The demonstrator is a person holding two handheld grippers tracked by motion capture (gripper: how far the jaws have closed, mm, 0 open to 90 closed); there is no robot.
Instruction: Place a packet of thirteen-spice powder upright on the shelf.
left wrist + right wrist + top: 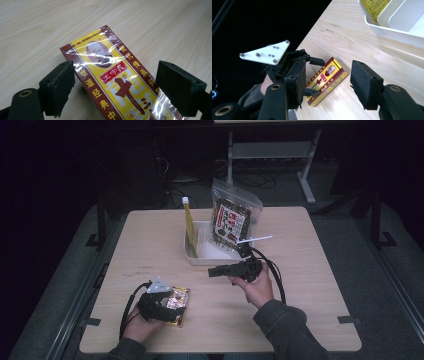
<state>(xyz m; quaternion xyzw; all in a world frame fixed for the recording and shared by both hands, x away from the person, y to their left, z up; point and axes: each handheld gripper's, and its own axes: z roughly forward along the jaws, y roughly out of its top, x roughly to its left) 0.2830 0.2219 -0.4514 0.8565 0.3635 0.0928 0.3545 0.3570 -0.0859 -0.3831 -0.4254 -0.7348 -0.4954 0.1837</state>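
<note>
A yellow and dark red box (179, 300) wrapped in clear film lies flat near the table's front left. My left gripper (172, 307) reaches over it from the left, jaws spread, and the box (100, 55) runs slantwise between the two black pads (60, 87). I cannot tell whether the pads touch it. My right gripper (212, 271) hovers mid-table in front of the tray, pointing left, open with nothing between its fingers. In the right gripper view the right gripper (328, 75) looks down on the box (324, 82) and the left gripper (315, 77) astride it.
A white tray (200, 260) stands behind the right gripper. In it a tall yellow packet (191, 227) is upright and a clear bag of dark snacks (232, 220) leans at the back. The tray's near rim (392, 27) lies just ahead of the right gripper.
</note>
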